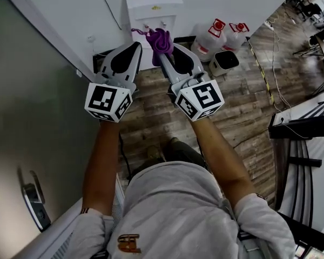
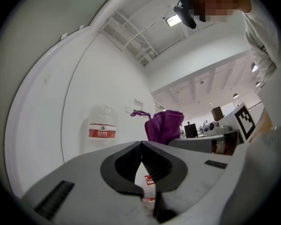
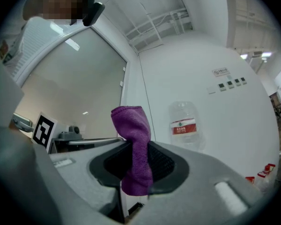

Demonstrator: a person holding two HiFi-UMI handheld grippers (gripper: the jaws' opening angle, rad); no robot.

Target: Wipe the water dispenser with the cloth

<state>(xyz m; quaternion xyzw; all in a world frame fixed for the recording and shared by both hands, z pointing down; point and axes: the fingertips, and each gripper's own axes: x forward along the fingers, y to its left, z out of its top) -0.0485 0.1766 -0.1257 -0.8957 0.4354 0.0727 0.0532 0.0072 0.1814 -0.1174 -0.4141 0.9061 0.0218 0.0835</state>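
Note:
The white water dispenser (image 1: pixel 151 9) stands against the wall ahead of me, and its clear bottle (image 2: pixel 102 125) (image 3: pixel 183 125) shows in both gripper views. My right gripper (image 1: pixel 161 50) (image 3: pixel 136 165) is shut on a purple cloth (image 1: pixel 159 41) (image 3: pixel 133 144). The cloth sticks up out of the jaws, just in front of the dispenser's taps. My left gripper (image 1: pixel 134 47) (image 2: pixel 141 144) is held close beside it on the left, shut with its tips touching and nothing between them. From the left gripper view the purple cloth (image 2: pixel 164 125) hangs just to the right.
Two spare water bottles (image 1: pixel 210 39) and a small white bin (image 1: pixel 225 62) sit on the wooden floor right of the dispenser. A grey door (image 1: pixel 38 117) with a handle (image 1: pixel 32 198) runs along my left. Cables (image 1: pixel 270 63) and black desks (image 1: pixel 308 123) lie to the right.

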